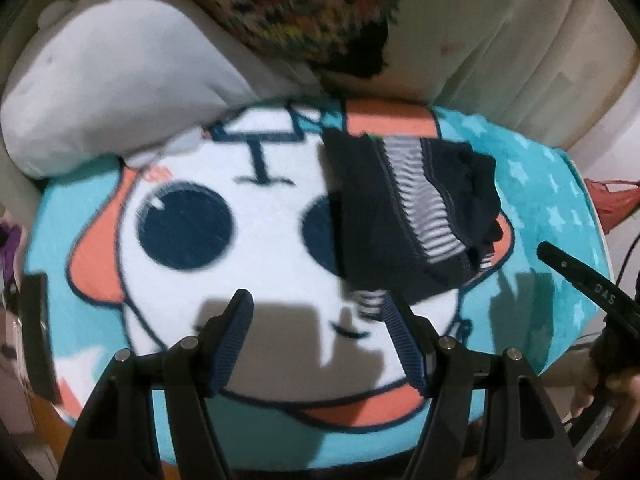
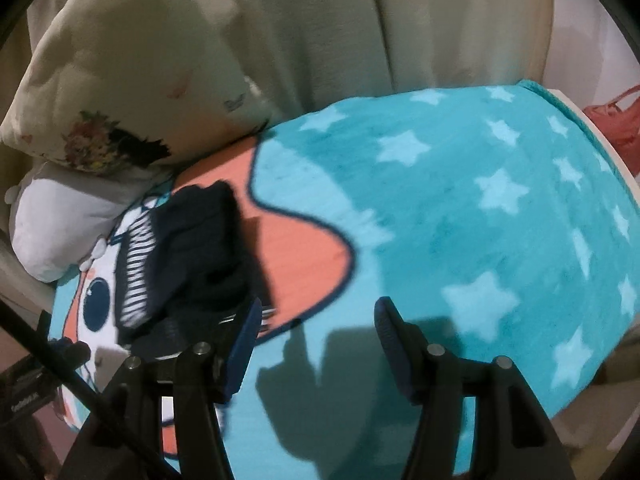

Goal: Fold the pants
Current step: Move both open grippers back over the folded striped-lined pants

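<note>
Pants [image 1: 408,216] lie bunched on the blanket [image 1: 560,184]; both tools [image 1: 318,312] [image 2: 316,320] gape, empty.

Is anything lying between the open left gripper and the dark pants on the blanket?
Nothing visible. Only bare blanket lies between the left gripper and the pants; the pillows sit farther back.

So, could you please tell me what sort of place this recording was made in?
Most likely a home, on a bed or sofa. A teal cartoon blanket with stars covers a soft surface, a cream pillow with a floral print and a white plush cushion lie behind it, and the dark folded pants rest on the blanket.
</note>
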A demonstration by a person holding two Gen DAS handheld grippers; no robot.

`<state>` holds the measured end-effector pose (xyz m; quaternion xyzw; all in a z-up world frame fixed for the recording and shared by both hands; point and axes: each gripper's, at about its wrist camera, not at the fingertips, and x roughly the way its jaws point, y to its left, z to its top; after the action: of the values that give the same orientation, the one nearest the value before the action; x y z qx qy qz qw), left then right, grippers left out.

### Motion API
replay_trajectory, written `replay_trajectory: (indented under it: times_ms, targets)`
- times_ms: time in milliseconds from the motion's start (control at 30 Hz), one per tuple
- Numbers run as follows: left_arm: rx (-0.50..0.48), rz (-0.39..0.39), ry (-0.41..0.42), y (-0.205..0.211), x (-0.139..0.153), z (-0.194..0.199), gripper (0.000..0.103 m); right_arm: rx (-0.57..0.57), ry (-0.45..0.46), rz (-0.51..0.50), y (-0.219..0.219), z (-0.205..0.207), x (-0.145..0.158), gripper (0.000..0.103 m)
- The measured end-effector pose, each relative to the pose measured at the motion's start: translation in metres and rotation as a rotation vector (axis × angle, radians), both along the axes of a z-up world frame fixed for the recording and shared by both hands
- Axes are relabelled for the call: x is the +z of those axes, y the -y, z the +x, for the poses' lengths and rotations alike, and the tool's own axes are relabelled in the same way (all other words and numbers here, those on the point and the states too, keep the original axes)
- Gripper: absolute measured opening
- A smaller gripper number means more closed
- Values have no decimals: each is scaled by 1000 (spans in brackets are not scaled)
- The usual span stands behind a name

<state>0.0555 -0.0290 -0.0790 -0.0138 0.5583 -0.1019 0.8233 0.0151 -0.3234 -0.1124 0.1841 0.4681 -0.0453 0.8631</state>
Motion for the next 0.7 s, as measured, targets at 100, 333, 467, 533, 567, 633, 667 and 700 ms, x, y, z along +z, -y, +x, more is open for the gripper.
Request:
replay_trajectory:
  times_ms: [100, 333, 467, 533, 567, 633, 667, 700]
  targets:
    - [30, -2, -34, 19, -1, -2, 66, 41, 8, 36, 15, 7, -7, 64]
    - [73, 97, -30, 38, 9, -9, 66, 124, 31, 101, 7, 15, -11, 64]
    - [79, 124, 24, 42, 21, -11, 66, 166, 23, 64, -7, 11, -9, 64]
    - [75, 127, 48, 44, 26, -10, 66, 182, 10, 42, -15, 8, -8, 64]
    - [69, 127, 60, 46, 28, -9, 66, 190, 0, 28, -21, 6, -8, 64]
    - [58, 127, 73, 48, 32, -9, 66, 208, -12, 16, -29, 3, -7, 64]
    - [50, 126, 82, 48, 34, -10, 66, 223, -17, 6, -35, 2, -7, 64]
    - [43, 126, 89, 49, 35, -10, 66, 230, -19, -2, -38, 1, -6, 64]
